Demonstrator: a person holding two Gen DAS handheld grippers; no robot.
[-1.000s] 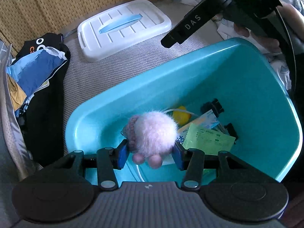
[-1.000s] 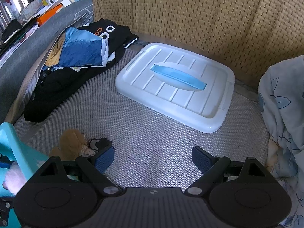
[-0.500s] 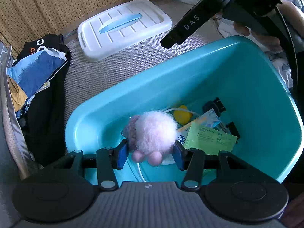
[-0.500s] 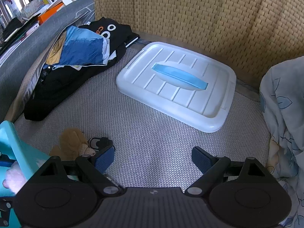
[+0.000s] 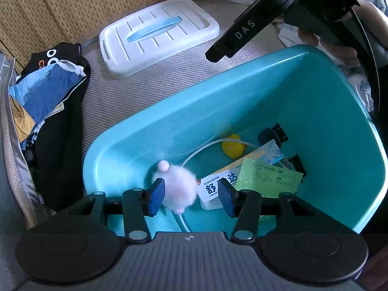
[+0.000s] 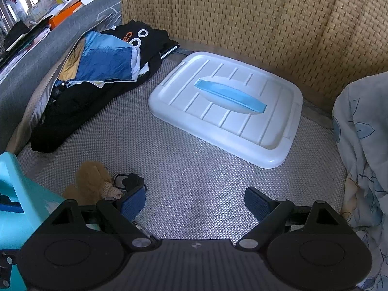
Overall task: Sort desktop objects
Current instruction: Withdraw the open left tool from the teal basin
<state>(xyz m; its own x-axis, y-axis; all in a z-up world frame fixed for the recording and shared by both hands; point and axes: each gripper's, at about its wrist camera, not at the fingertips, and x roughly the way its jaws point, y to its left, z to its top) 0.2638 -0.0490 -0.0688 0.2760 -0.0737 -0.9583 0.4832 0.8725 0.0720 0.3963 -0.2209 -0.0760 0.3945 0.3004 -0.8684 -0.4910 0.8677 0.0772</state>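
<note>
My left gripper (image 5: pixel 191 195) is open above the teal bin (image 5: pixel 315 89). A pink fluffy toy (image 5: pixel 178 186), blurred, is loose between the pads, touching only the left one, inside the bin. The bin holds a toothpaste box (image 5: pixel 218 184), a green packet (image 5: pixel 269 178), a yellow duck (image 5: pixel 232 146), a white cable (image 5: pixel 206 146) and black clips (image 5: pixel 274 133). My right gripper (image 6: pixel 195 200) is open and empty over the grey mat. A brown plush toy (image 6: pixel 91 181) with a small black object (image 6: pixel 126 180) lies by its left finger, next to the bin's corner (image 6: pixel 14 186).
A white lid with a blue handle (image 6: pixel 228 106) lies on the mat (image 6: pixel 194 181) near the woven wall; it also shows in the left wrist view (image 5: pixel 155 34). Black and blue clothes (image 6: pixel 97 72) are piled at the left. Floral fabric (image 6: pixel 363 145) is at the right.
My left gripper has opened and let go of the pink fluffy toy, which drops into the bin. The right gripper has barely moved.
</note>
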